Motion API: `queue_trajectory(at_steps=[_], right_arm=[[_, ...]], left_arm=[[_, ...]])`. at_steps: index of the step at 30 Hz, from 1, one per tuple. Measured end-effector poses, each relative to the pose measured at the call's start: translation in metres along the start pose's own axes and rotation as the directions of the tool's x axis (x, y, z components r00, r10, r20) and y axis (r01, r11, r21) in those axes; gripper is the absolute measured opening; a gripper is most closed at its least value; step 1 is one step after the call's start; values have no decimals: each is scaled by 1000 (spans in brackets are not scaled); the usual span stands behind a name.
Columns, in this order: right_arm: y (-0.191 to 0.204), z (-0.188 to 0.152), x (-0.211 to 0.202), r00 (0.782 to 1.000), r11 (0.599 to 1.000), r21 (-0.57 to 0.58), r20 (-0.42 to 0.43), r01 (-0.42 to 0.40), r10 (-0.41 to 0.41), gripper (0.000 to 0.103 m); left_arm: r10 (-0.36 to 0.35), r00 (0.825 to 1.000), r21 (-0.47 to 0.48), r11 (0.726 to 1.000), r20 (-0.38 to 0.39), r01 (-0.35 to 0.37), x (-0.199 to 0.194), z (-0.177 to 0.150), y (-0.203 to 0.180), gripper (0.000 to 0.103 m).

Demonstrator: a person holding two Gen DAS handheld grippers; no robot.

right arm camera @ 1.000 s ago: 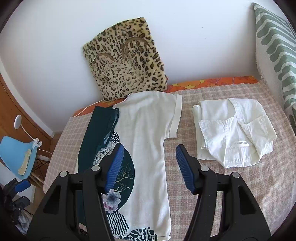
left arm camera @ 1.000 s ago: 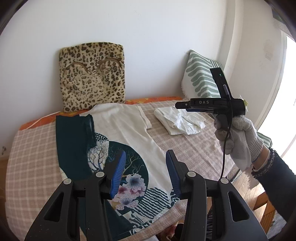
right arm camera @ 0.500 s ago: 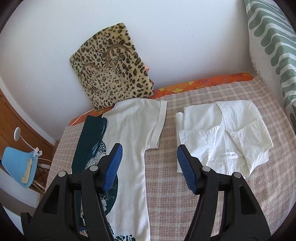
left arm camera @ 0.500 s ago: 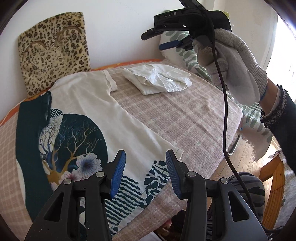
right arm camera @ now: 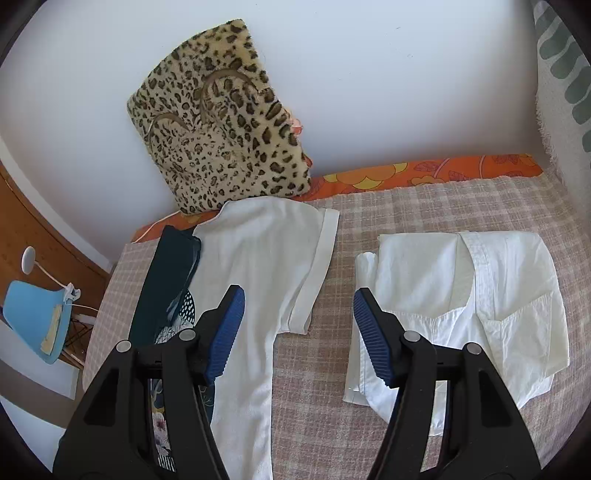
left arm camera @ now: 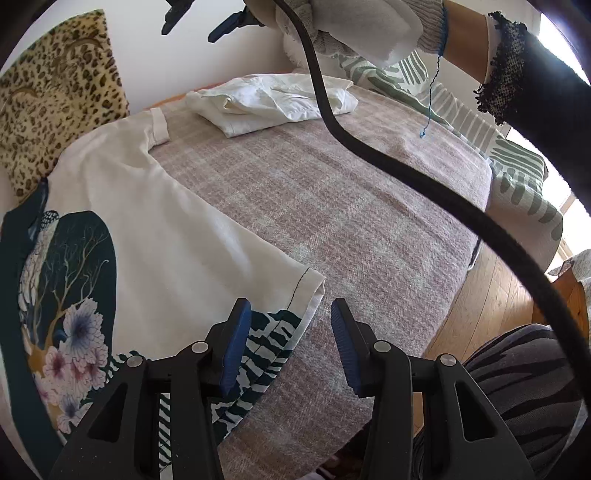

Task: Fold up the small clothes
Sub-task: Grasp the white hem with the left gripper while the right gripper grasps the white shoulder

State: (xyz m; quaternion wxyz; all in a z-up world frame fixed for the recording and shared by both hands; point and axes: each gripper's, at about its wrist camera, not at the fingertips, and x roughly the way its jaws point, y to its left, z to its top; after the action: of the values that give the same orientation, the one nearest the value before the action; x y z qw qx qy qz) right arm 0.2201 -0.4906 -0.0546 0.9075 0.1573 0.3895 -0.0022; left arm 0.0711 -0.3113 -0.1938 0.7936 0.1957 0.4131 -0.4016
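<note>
A cream T-shirt with a dark teal tree-and-flower print [left arm camera: 155,236] lies flat on the checked bed cover [left arm camera: 332,206]; it also shows in the right wrist view [right arm camera: 258,258]. My left gripper [left arm camera: 288,339] is open and empty, low over the shirt's near right hem corner [left arm camera: 310,288]. My right gripper [right arm camera: 299,325] is open and empty, above the shirt's right sleeve [right arm camera: 317,266]. It shows at the top of the left wrist view [left arm camera: 207,18], held high by a gloved hand. A folded white shirt [right arm camera: 461,306] lies to the right.
A leopard-print cushion [right arm camera: 221,136] leans on the wall behind the shirt. A green-striped pillow [left arm camera: 509,158] lies along the bed's right side. A black cable [left arm camera: 369,147] hangs across the left wrist view. A blue lamp [right arm camera: 33,317] and wooden floor [left arm camera: 491,306] lie beyond the bed edges.
My left gripper has dropped and moved right, down to the shirt's hem corner. My right gripper has moved forward toward the sleeve and the folded shirt. Both stay open.
</note>
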Motion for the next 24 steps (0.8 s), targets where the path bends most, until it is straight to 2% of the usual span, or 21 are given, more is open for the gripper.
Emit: queue_trajectory(at_steps=[2, 6, 9, 11, 14, 16, 18, 24], right_arm=[[0, 9, 13, 1000, 1000, -7, -8, 9, -9, 65], [5, 28, 41, 999, 999, -30, -32, 12, -13, 65], [12, 43, 68, 998, 998, -52, -58, 28, -31, 65], [12, 52, 88, 995, 997, -46, -74, 57, -60, 65], [4, 64, 118, 994, 998, -2, -96, 62, -62, 65], [-5, 71, 139, 991, 997, 41, -114, 71, -66, 65], [-15, 77, 160, 987, 991, 84, -134, 100, -88, 65], [-31, 83, 204, 973, 977, 121, -176, 175, -152, 65]], left_arm=[[39, 999, -4, 999, -12, -39, 9, 1, 1, 43], [36, 999, -19, 999, 14, -35, 13, 3, 2, 43], [14, 999, -55, 998, 35, -12, 13, 2, 6, 39], [3, 999, -76, 997, 53, 1, 15, 3, 11, 36], [-7, 997, -85, 996, 77, 13, 14, 2, 14, 21], [-31, 996, -93, 995, 88, 39, 13, 0, 19, 10], [-72, 992, -121, 989, 100, 84, 12, -1, 25, 6], [-139, 977, -227, 958, 159, 173, 5, -5, 43, 2]])
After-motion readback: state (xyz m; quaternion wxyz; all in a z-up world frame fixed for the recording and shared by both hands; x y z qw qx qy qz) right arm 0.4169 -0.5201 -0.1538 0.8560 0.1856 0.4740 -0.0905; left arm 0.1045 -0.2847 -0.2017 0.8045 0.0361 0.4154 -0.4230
